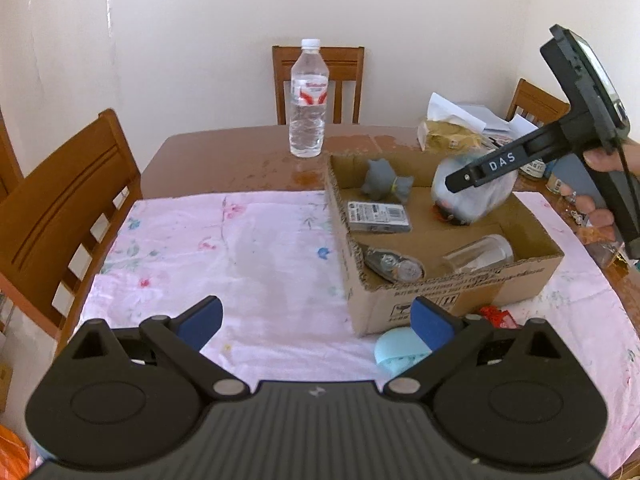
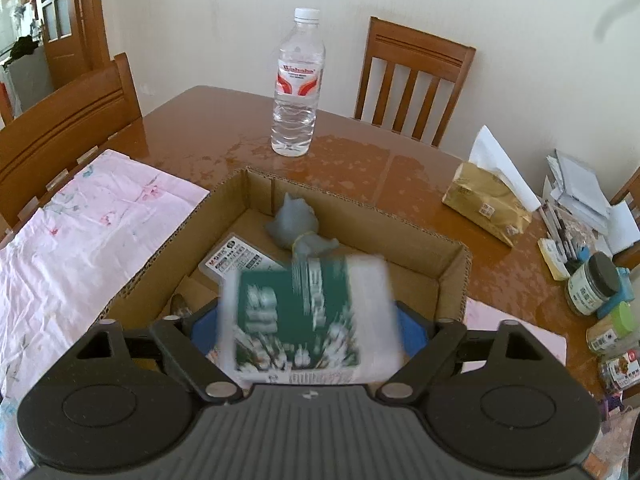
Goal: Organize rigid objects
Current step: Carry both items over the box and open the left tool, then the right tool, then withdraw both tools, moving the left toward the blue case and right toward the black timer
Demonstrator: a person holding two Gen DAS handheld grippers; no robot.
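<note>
My right gripper [image 2: 308, 328] hangs over the open brown cardboard box [image 2: 452, 280], its blue pads spread wide with the green-and-white printed pack [image 2: 304, 316] between them. The pack is blurred and looks to be dropping free, so I judge this the release. To do it well I should keep the jaws wide and the wrist steady until the pack settles, letting it land in the bare near part of the box clear of the grey toy figure [image 2: 296, 224] and the flat labelled case [image 2: 232, 262].

My left gripper [image 1: 316, 320] is wide and empty above the pink floral cloth [image 1: 240, 260]; a pale blue rounded object [image 1: 396, 350] lies just beside its right pad, outside the box.

The cloth covers part of a glossy brown wooden table [image 2: 360, 168]. A clear plastic water bottle [image 2: 296, 84] stands beyond the box, wooden chairs [image 2: 412, 80] ring the table, and tissues, papers and jars crowd its right edge against a plain cream wall.
</note>
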